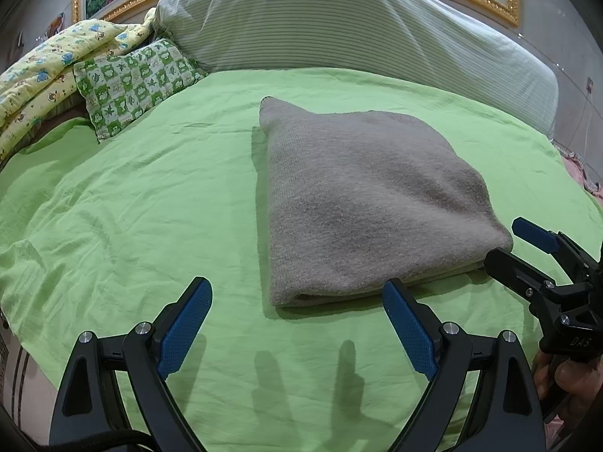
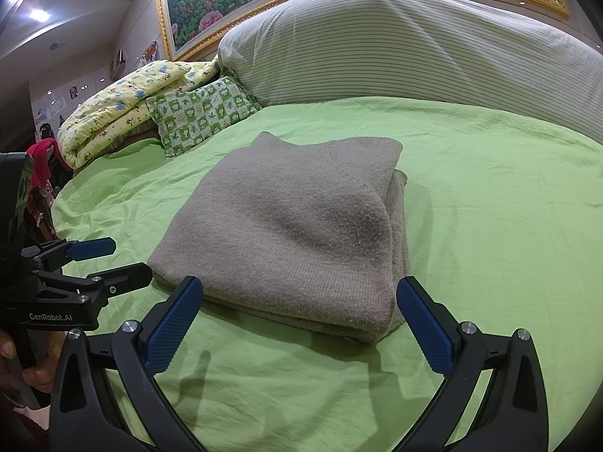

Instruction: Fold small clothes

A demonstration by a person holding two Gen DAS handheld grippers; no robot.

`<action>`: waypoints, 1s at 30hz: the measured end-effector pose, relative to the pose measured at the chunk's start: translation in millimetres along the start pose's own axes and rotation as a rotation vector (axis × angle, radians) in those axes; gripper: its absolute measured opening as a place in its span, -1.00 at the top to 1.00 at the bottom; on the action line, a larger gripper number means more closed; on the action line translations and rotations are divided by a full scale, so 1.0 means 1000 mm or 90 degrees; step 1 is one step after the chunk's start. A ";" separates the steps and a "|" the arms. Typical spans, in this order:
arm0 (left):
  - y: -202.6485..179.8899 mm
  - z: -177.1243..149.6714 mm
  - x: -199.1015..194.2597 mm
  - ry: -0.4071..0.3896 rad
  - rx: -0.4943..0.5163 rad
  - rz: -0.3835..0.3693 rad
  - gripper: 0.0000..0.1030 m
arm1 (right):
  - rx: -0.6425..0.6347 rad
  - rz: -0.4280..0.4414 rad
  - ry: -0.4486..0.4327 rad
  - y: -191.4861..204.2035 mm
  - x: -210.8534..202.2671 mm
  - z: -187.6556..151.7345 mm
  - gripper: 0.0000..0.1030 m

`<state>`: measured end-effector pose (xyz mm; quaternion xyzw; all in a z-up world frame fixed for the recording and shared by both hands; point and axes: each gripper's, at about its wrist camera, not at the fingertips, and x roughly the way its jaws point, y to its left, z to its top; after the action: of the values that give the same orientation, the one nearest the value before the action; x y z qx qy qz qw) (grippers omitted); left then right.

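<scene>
Sweater (image 1: pixel 361 203) folded in compact stack, mid-sheet (image 1: pixel 150 196), layers squared. Left gripper (image 1: pixel 297 324) and right gripper (image 2: pixel 297 320) both spread wide, empty, at near edge; fold judged complete.

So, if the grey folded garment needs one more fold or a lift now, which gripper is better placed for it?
Probably the right gripper. Its open fingers frame the near edge of the grey folded garment, centred on it. The left gripper, also open, sits off towards the garment's left corner, mostly over bare green sheet.
</scene>
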<state>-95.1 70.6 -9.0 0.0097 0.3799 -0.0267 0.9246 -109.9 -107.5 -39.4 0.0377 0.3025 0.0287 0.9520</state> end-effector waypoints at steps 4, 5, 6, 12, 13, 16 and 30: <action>0.001 0.001 0.000 0.000 0.000 -0.002 -0.80 | 0.001 0.000 0.001 -0.001 0.000 0.000 -0.99; 0.001 0.002 0.001 0.000 -0.001 -0.003 -0.80 | 0.001 0.000 0.001 -0.001 0.000 0.000 -0.99; 0.001 0.002 0.001 0.000 -0.001 -0.003 -0.80 | 0.002 0.000 0.001 -0.001 0.000 -0.001 -0.99; 0.000 0.003 0.002 0.002 0.003 -0.009 -0.80 | 0.002 0.002 0.001 -0.002 0.000 0.000 -0.99; -0.001 0.003 0.002 0.002 0.003 -0.008 -0.80 | 0.003 0.002 0.002 -0.003 0.000 0.000 -0.99; -0.001 0.003 0.002 0.002 0.002 -0.007 -0.80 | 0.003 0.002 0.001 -0.003 0.000 0.000 -0.99; -0.001 0.004 0.006 0.006 -0.003 -0.004 -0.80 | 0.003 0.002 0.002 -0.004 0.001 0.001 -0.99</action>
<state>-88.7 68.8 -10.5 0.0068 0.3842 -0.0287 0.9228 -108.5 -111.3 -39.5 0.0403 0.3040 0.0300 0.9514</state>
